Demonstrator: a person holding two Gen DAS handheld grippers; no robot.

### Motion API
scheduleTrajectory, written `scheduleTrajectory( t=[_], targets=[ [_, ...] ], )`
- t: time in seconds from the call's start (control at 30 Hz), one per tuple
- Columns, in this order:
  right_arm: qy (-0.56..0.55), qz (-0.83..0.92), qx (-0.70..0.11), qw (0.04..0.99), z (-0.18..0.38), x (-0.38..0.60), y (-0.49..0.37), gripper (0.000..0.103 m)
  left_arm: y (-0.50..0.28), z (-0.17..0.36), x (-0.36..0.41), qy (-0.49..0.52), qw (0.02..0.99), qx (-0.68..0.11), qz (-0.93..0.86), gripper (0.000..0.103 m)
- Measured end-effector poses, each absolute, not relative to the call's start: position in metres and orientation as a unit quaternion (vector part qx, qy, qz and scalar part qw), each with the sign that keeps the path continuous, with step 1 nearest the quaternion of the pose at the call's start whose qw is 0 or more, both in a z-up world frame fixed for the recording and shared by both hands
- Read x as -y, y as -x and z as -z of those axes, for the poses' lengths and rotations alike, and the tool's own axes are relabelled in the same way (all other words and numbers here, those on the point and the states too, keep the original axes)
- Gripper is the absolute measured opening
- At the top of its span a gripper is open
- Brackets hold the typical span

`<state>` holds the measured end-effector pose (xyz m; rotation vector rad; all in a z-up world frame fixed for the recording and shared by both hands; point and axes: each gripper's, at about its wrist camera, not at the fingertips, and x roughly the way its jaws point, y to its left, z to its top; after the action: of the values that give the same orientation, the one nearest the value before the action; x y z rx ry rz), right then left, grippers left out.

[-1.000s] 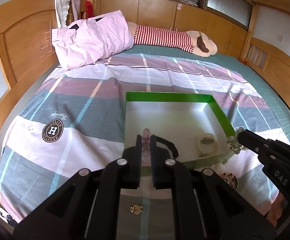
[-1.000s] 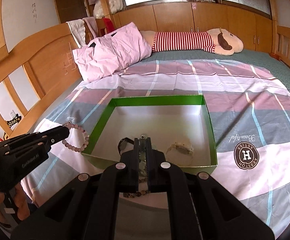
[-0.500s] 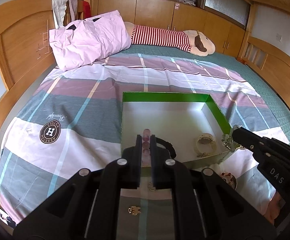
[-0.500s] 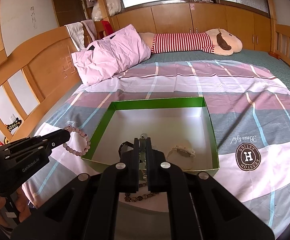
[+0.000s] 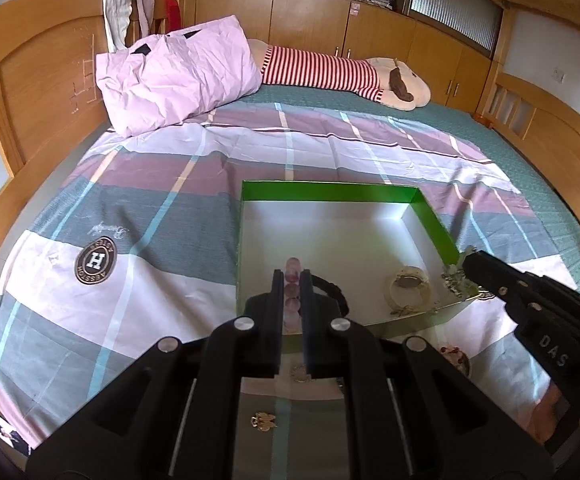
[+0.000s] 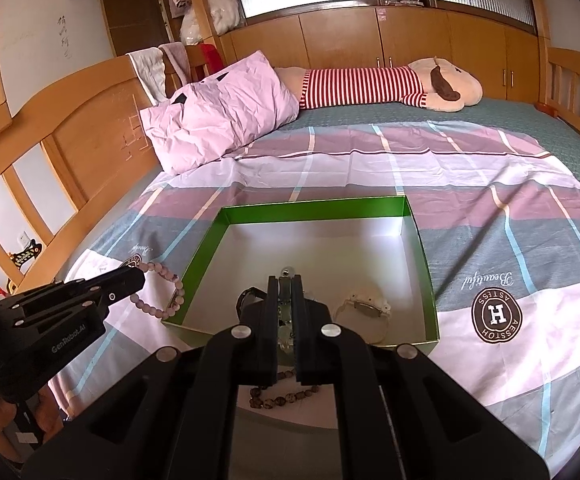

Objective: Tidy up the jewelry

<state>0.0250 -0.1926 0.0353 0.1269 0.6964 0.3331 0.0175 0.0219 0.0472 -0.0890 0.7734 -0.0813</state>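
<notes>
Hovering both claws near the green box (image 6: 313, 210) on the bed (image 6: 489, 208), we had the sorting partly done: a black band (image 5: 331, 286) and a pale bracelet (image 6: 363, 308) lay inside the box near its front wall. Outside that front wall, a brown bead strand (image 6: 284, 394), a gold charm (image 5: 264, 420) and a small trinket (image 5: 455, 356) waited on the sheet. Our left claw (image 5: 291, 280) was clamped tight on a pink bead bracelet (image 6: 162, 290) beside the box's left wall. Our right claw (image 6: 285, 286) pinched a greenish, silvery chain (image 5: 455, 278) at the box's right front corner.
</notes>
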Motion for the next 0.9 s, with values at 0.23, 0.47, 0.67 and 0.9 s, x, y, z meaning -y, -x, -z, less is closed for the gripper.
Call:
scheduleTrajectory(
  t=[0.23, 0.47, 0.67, 0.9],
  targets=[
    [-0.069, -0.161, -0.345, 0.922, -0.033, 0.193, -0.029, 0.006, -0.031, -0.041, -0.025, 0.061, 0.918, -0.389, 0.034, 0.008],
    [-0.113, -0.157, -0.354, 0.915, -0.025, 0.201, -0.053, 0.006, -0.048, -0.033, -0.027, 0.084, 0.911, -0.401, 0.039, 0.008],
    [-0.116, -0.138, -0.388, 0.904, -0.003, 0.197, -0.071, 0.006, -0.057, -0.017, -0.028, 0.114, 0.894, -0.431, 0.056, 0.008],
    [-0.104, -0.116, -0.429, 0.890, 0.024, 0.191, -0.085, 0.006, -0.067, -0.001, -0.025, 0.130, 0.879, -0.455, 0.063, 0.008]
  ],
)
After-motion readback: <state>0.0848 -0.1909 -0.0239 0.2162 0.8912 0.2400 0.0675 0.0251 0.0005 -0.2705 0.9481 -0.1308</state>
